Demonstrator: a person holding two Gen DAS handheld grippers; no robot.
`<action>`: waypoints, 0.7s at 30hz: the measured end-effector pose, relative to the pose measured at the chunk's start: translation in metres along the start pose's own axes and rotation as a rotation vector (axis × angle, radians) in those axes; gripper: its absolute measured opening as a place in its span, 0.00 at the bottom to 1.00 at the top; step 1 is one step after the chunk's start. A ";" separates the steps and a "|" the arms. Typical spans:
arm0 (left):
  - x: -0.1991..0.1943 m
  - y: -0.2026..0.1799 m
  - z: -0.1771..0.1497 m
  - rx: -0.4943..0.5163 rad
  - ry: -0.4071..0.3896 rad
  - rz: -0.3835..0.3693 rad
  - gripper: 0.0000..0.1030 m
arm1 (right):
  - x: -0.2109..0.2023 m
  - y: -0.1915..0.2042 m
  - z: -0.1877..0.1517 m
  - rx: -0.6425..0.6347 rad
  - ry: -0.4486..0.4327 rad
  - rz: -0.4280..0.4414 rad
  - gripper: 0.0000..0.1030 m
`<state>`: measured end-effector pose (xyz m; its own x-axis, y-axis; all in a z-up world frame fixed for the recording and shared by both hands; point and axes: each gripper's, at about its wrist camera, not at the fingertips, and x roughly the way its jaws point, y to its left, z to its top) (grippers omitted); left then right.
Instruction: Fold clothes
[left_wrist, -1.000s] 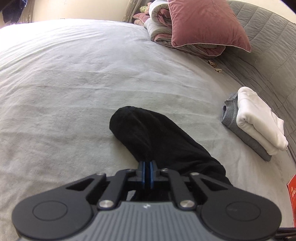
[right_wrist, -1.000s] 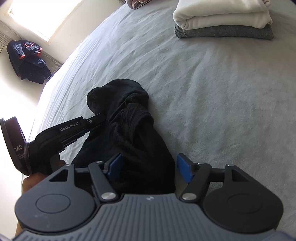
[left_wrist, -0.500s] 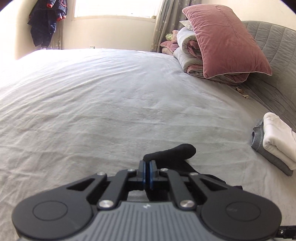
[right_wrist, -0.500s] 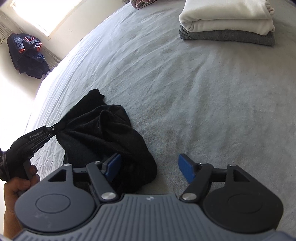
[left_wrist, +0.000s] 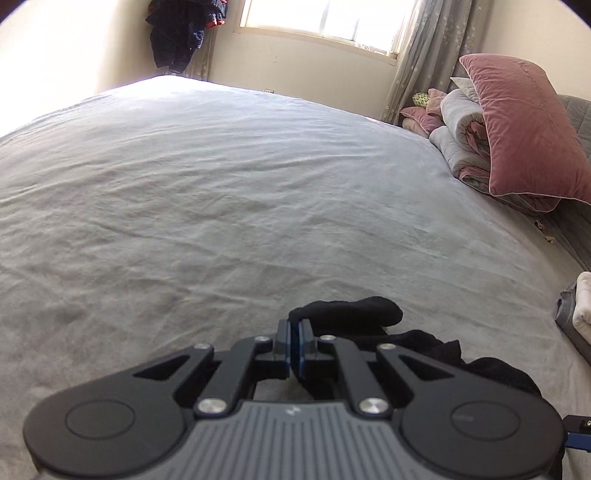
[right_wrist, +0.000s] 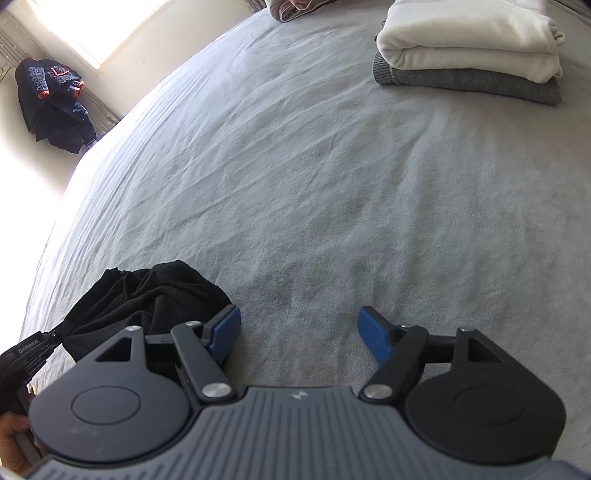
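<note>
A crumpled black garment (left_wrist: 424, 350) lies on the grey bed sheet (left_wrist: 221, 184). My left gripper (left_wrist: 294, 326) is shut on an edge of it and holds that edge just above the sheet. In the right wrist view the black garment (right_wrist: 147, 295) sits at the lower left, with the left gripper (right_wrist: 55, 334) pinching its corner. My right gripper (right_wrist: 299, 328) is open and empty, its blue pads (right_wrist: 373, 332) over bare sheet just right of the garment.
A folded white garment (right_wrist: 469, 40) on a folded grey one (right_wrist: 469, 79) lies at the far right. A pink pillow (left_wrist: 524, 125) and a rolled quilt (left_wrist: 461, 144) lean on the headboard. Dark clothes (left_wrist: 181, 33) hang by the window.
My left gripper has pulled the black garment's edge back and to the left, dragging the bundle with it. The garment has slid out from between my open right fingers.
</note>
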<state>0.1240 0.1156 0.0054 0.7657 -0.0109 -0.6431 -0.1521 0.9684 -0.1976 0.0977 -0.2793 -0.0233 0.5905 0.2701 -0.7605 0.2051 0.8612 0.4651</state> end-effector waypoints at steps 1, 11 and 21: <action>-0.003 0.007 -0.001 -0.012 -0.004 0.011 0.04 | 0.001 0.004 -0.001 -0.012 -0.003 0.002 0.72; -0.023 0.063 -0.003 -0.085 -0.031 0.100 0.04 | 0.021 0.051 -0.019 -0.165 -0.002 0.016 0.72; -0.031 0.121 -0.004 -0.199 0.014 0.157 0.04 | 0.033 0.094 -0.052 -0.275 -0.028 0.173 0.72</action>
<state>0.0793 0.2323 -0.0014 0.7143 0.1307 -0.6875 -0.3897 0.8903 -0.2357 0.0965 -0.1669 -0.0280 0.6205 0.4136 -0.6662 -0.1166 0.8888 0.4432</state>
